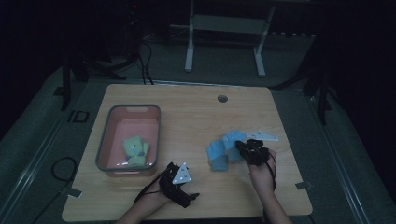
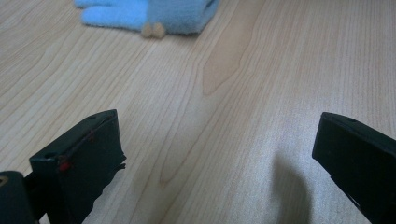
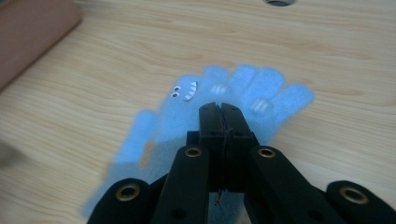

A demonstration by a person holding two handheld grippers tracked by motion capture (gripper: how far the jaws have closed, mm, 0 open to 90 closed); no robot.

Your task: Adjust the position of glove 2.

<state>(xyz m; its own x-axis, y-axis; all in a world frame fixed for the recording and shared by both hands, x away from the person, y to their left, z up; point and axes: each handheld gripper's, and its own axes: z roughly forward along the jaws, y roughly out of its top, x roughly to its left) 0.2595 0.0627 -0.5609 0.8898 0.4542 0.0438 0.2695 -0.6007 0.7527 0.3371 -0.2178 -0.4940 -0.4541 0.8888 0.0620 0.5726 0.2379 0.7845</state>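
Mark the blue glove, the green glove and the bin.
blue glove (image 3: 224, 93): right gripper view, palm just below the fingers.
green glove (image 1: 135, 150): high view, its middle, inside the bin.
bin (image 1: 134, 108): high view, far rim.

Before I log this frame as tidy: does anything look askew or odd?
Nothing damaged or spilled. One green glove lies in the bin, while the blue gloves lie loosely overlapped on the table under the shut right claw.

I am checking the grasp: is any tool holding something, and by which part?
The right tool is shut over the blue glove, near its palm; whether it pinches the fabric cannot be told. The left tool is open, holding nothing.
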